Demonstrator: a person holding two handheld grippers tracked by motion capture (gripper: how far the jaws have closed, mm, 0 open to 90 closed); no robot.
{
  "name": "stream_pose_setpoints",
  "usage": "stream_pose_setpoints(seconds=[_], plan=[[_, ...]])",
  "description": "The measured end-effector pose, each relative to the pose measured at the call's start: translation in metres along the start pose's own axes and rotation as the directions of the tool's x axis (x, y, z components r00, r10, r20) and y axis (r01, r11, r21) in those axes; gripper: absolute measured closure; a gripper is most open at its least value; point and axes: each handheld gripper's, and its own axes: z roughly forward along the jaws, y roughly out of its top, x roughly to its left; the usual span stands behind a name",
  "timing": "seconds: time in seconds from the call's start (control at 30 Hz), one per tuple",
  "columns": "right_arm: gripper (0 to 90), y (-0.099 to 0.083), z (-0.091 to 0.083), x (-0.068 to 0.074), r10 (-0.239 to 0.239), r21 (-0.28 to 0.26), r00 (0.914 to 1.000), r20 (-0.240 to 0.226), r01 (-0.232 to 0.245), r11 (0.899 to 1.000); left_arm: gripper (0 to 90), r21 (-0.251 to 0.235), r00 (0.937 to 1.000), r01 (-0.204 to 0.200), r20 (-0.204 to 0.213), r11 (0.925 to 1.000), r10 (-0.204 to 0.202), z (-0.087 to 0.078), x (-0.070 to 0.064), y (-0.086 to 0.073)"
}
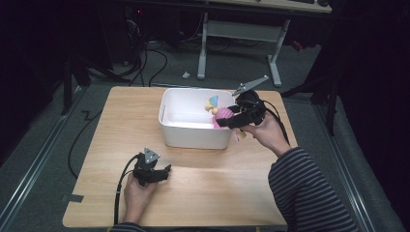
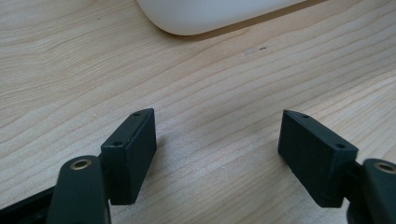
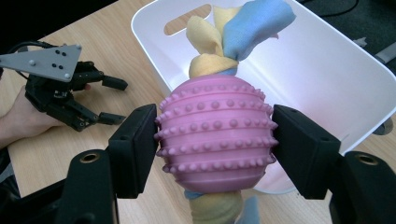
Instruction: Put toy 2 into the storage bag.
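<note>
Two hand-held grippers: my right hand-held gripper (image 3: pixel 215 140) clamped a pink knobbed toy (image 3: pixel 215 133) over the right rim of the white bin (image 1: pixel 193 135); my left hand-held gripper (image 2: pixel 217 140) rested wide open on the near bench (image 1: pixel 217 188).

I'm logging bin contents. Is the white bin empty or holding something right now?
Empty, as far as shown: the white bin shows bare inner walls. The pink ball toy is clamped in the right gripper at its rim, not yet resting inside.
</note>
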Motion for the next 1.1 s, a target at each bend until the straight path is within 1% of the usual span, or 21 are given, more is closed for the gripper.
stream_pose_setpoints(seconds=[0.17, 0.27, 0.3, 0.37, 0.43, 0.53, 0.6, 0.7, 0.73, 0.9, 0.93, 1.1], plan=[[34.2, 0.008, 0.006, -0.004, 0.009, 0.009, 0.9998, -0.017, -0.009, 1.0, 28.2, 0.0, 1.0, -0.001, 0.0, 1.0, 0.001, 0.0, 0.0, 0.0], [34.2, 0.014, 0.011, -0.005, -0.008, 0.029, 1.0, -0.003, 0.008, 1.0, 28.2, 0.0, 1.0, 0.0, 0.0, 1.0, 0.0, 0.0, 0.0, 0.0], [34.2, 0.019, 0.015, -0.005, -0.02, 0.045, 0.9998, 0.007, 0.019, 0.999, 28.2, 0.0, 1.0, 0.0, 0.0, 1.0, 0.0, 0.0, 0.0, 0.0], [34.2, 0.02, 0.017, -0.005, -0.023, 0.05, 0.9997, 0.012, 0.022, 0.999, 28.2, 0.0, 1.0, 0.0, 0.0, 1.0, 0.0, 0.0, 0.0, 0.0], [34.2, 0.024, 0.021, -0.005, -0.029, 0.068, 0.9994, 0.019, 0.027, 0.997, 28.2, 0.001, 1.0, -0.001, 0.0, 1.0, 0.001, 0.0, 0.0, 0.0], [34.1, 0.029, 0.028, -0.006, -0.05, 0.094, 0.9979, 0.041, 0.046, 0.994, 28.2, -0.001, 1.0, 0.0, 0.0, 1.0, 0.0, 0.0, 0.0, 0.0], [34.1, 0.032, 0.032, -0.006, -0.052, 0.103, 0.9976, 0.046, 0.047, 0.994, 28.2, -0.001, 1.0, 0.0, 0.0, 1.0, 0.0, 0.0, 0.0, 0.0], [34.0, 0.034, 0.038, -0.007, -0.063, 0.115, 0.9963, 0.059, 0.056, 0.992, 28.2, -0.001, 1.0, 0.0, -0.001, 1.0, 0.0, 0.0, 0.0, 0.0], [34.0, 0.035, 0.041, -0.008, -0.066, 0.118, 0.9963, 0.055, 0.059, 0.991, 28.2, 0.004, 1.0, -0.005, 0.0, 1.0, 0.005, 0.0, 0.0, 0.0], [33.9, 0.035, 0.053, -0.012, -0.065, 0.141, 0.9966, 0.052, 0.057, 0.988, 28.2, 0.002, 1.0, -0.004, 0.0, 1.0, 0.004, 0.0, 0.0, 0.0], [33.8, 0.035, 0.058, -0.013, -0.067, 0.151, 0.9964, 0.053, 0.058, 0.987, 28.2, 0.002, 1.0, -0.004, 0.0, 1.0, 0.004, 0.0, 0.0, 0.0], [33.8, 0.035, 0.066, -0.014, -0.066, 0.168, 0.9966, 0.051, 0.056, 0.984, 28.2, 0.002, 1.0, -0.004, 0.0, 1.0, 0.004, 0.0, 0.0, 0.0]])
